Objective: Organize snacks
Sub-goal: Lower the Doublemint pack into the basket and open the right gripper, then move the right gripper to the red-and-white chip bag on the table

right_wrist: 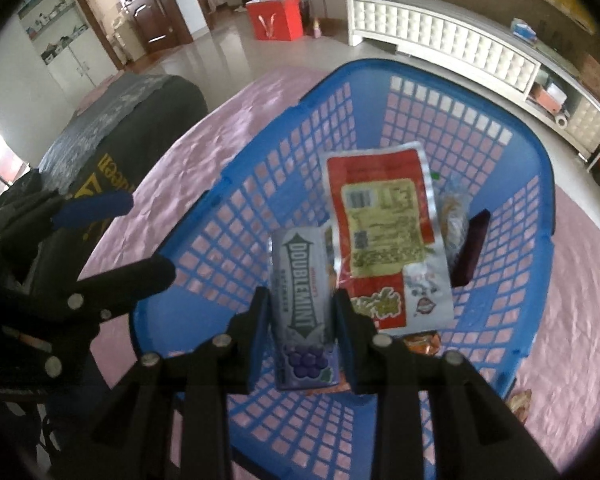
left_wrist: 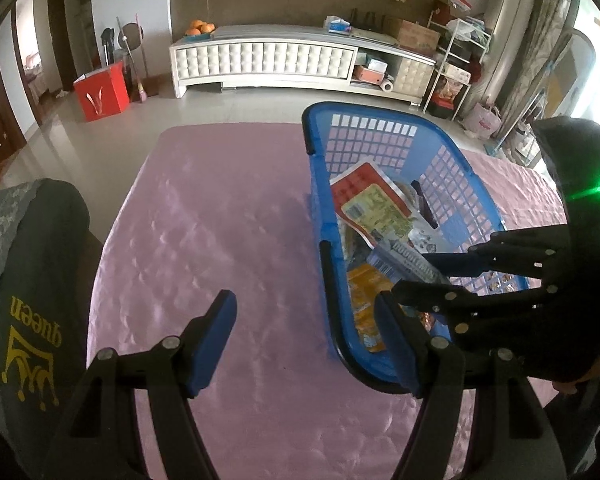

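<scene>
A blue mesh basket (left_wrist: 320, 168) (right_wrist: 236, 216) stands on the pink tablecloth (left_wrist: 220, 240). Inside it lie a red and yellow snack packet (left_wrist: 374, 200) (right_wrist: 384, 224), an orange packet (left_wrist: 366, 304) and other wrappers. My right gripper (right_wrist: 300, 332) hangs over the basket, shut on a grey Doublemint gum pack (right_wrist: 304, 308) with purple grapes printed on it; in the left wrist view that gripper (left_wrist: 432, 276) reaches in from the right with the pack (left_wrist: 412, 266) between its pads. My left gripper (left_wrist: 308, 344) is open over the cloth, one finger (left_wrist: 400, 344) at the basket's near rim, nothing between.
A dark cushion printed "queen" (left_wrist: 32, 300) (right_wrist: 112, 128) sits at the table's left edge. Another snack wrapper (right_wrist: 520, 400) lies on the cloth right of the basket. Beyond the table are a white low cabinet (left_wrist: 268, 60) and a red box (left_wrist: 102, 92) on the floor.
</scene>
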Motion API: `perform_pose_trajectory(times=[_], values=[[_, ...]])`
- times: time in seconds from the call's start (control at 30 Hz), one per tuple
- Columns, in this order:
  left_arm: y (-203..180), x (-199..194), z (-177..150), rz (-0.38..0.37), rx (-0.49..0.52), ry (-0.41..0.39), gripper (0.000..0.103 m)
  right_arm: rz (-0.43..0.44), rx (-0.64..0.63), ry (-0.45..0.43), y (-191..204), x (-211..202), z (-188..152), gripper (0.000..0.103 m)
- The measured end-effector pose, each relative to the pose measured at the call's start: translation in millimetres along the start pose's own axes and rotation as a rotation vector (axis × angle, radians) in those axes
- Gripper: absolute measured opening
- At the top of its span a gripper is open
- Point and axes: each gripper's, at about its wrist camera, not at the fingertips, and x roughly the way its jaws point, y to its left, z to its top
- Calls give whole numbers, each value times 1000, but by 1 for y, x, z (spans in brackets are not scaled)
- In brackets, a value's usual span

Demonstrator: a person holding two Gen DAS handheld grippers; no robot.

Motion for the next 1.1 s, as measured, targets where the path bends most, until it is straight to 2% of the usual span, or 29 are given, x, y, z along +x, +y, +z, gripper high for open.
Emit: perform_pose_trajectory(times=[0.03,0.1,0.13,0.17,0.2,0.5,0.77,0.9,0.97,1.1], values=[[-1,-1,0,3,0,-1,69,-1,-2,1,-1,-2,-1,37],[-2,-5,-2,4,-2,-4,69,-6,1,-5,-1,-6,-1,47],[-4,-7,-3,7,-3,-5,69,-15,3,-10,-1,-8,-1,62],[-5,-8,-3,9,-2,-7,69,-29,1,-16,-1,-11,-1,72],[-7,-11,-4,14,2,-10,69,-45,-6,-36,0,-18,-4,74],[-30,-39,-4,12,27,-54,69,-61,5,-110,-4,-66,-21,74],[-77,-58,-1,3,94,-93,69,-87,55,-174,-24,-110,-48,75],[-101,-59,-1,-4,111,-107,69,-107,90,-205,-41,-129,-65,75],[-114,-56,-1,-6,121,-109,76,-117,108,-215,-48,-136,-72,77],[-138,-44,-4,-20,137,-97,77,-145,156,-224,-74,-145,-92,81]])
